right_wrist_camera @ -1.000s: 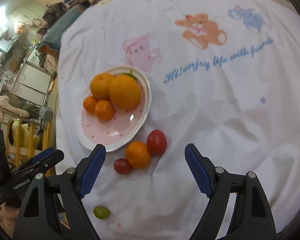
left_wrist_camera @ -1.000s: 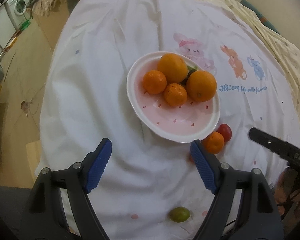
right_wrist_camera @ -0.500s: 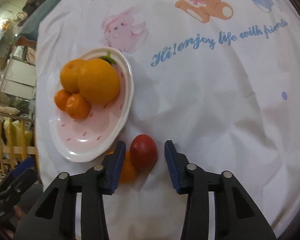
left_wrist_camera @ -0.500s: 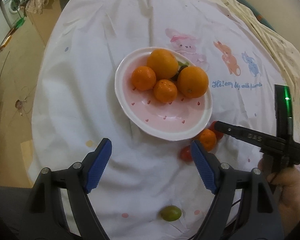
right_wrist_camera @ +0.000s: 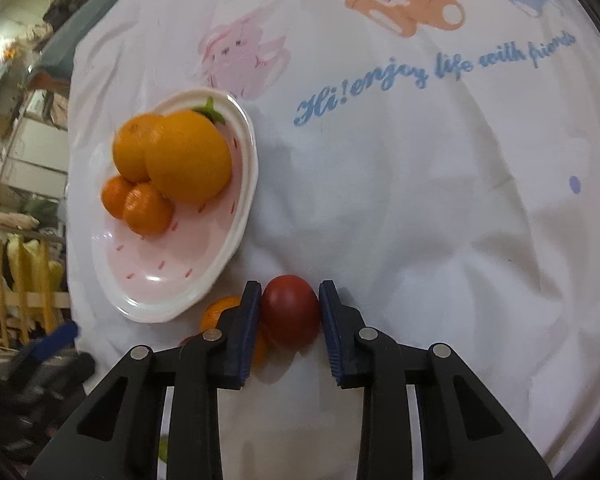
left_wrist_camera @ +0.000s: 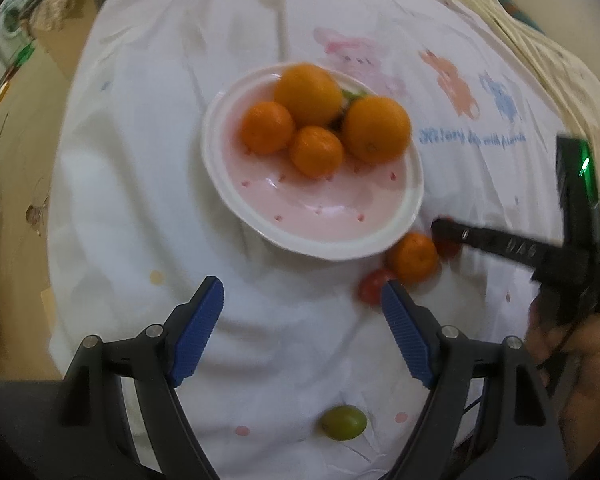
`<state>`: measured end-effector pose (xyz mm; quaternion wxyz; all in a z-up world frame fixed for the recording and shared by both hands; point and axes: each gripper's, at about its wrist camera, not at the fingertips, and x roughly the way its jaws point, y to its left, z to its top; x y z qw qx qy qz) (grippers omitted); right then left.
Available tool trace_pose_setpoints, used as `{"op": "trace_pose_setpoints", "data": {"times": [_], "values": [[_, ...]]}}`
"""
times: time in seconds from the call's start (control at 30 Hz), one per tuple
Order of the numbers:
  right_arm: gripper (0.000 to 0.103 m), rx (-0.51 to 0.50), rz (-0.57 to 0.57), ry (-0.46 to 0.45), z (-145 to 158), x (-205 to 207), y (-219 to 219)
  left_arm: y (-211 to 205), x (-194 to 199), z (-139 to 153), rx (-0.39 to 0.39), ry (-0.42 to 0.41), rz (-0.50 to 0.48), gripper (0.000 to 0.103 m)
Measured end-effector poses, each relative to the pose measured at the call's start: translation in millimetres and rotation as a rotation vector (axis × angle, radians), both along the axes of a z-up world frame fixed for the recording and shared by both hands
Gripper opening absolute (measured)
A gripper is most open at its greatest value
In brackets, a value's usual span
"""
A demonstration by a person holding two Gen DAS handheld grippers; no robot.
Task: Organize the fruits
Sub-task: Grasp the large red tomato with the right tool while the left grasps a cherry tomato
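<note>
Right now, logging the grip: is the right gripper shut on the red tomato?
Closing: right gripper pads touch both sides of the red tomato.

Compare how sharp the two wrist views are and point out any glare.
Left wrist view: soft with motion blur, the printed lettering smeared and the oranges fuzzy; a pale sheen lies on the plate. Right wrist view: sharper, the lettering readable and the red fruit crisp, small bright highlights on the plate's near rim; both bend at the edges.

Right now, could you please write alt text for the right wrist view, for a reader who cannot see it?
The right gripper is closing its blue pads on a red tomato lying on a white printed cloth. To its left, a pink plate holds four oranges, and a small orange lies just outside the rim.
</note>
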<state>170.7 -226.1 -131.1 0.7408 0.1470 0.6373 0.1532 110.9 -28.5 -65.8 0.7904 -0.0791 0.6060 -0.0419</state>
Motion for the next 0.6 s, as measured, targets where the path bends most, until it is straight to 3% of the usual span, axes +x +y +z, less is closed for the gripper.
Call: {"op": "trace_pose_setpoints", "data": {"times": [0.23, 0.4, 0.53, 0.6], "values": [[0.031, 0.09, -0.064, -0.055, 29, -10, -21, -35, 0, -20, 0.04, 0.033, -0.132, 0.077], [0.031, 0.127, -0.089, -0.095, 48, -13, -30, -60, 5, -34, 0.049, 0.065, -0.204, 0.068], [0.031, 0.144, -0.111, -0.103, 50, -12, -38, -74, 9, -46, 0.056, 0.094, -0.249, 0.05], [0.031, 0.154, -0.117, -0.104, 51, -12, -39, -78, 11, -52, 0.071, 0.099, -0.262, 0.049]]}}
